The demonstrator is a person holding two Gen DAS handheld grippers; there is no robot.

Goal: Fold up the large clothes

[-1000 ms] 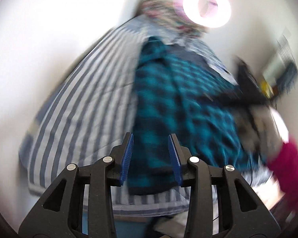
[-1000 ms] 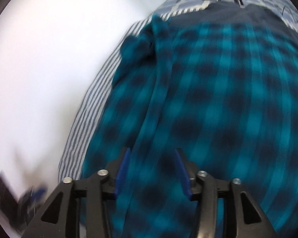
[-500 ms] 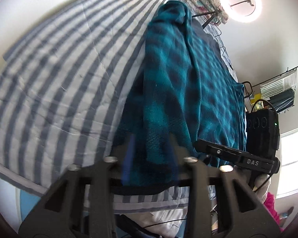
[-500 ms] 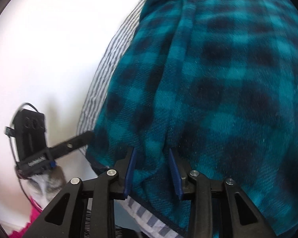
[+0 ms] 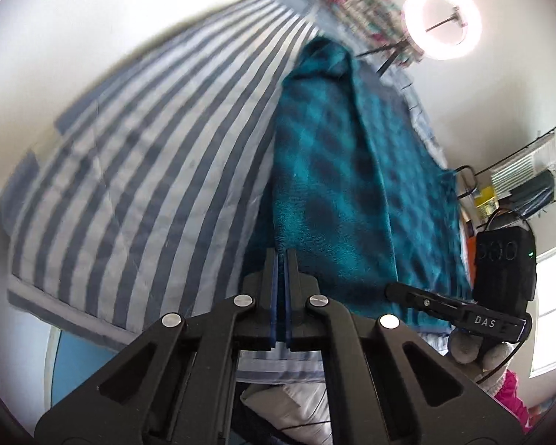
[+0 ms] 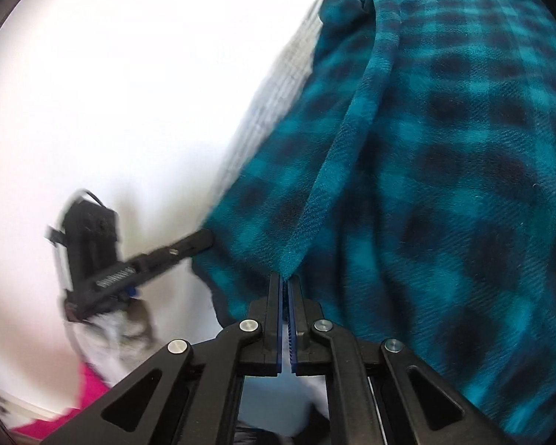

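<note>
A teal-and-black checked fleece garment (image 5: 337, 185) is spread lengthwise on a bed covered by a striped blue-and-white quilt (image 5: 137, 185), with most of the fleece lying flat and its near end lifted toward the cameras.

The left claw (image 5: 280, 259) is closed, its blue pads nearly touching, and the near edge of the fleece appears to be pinched at its tip, though the contact itself is partly hidden by the fingers. The right claw (image 6: 286, 282) is closed too, and a folded ridge of the garment (image 6: 407, 167) is seen running straight into its pads, so it is gripping that edge.

Both claws are held at the same end of the garment, near each other, probably so that two points of the hem can be carried together and the fabric kept taut for a fold over the rest of the fleece.

In each wrist view the other claw is seen just beside the fleece edge. A ring lamp (image 5: 442, 22) is seen beyond the far end of the bed. The fold is judged as only begun.
</note>
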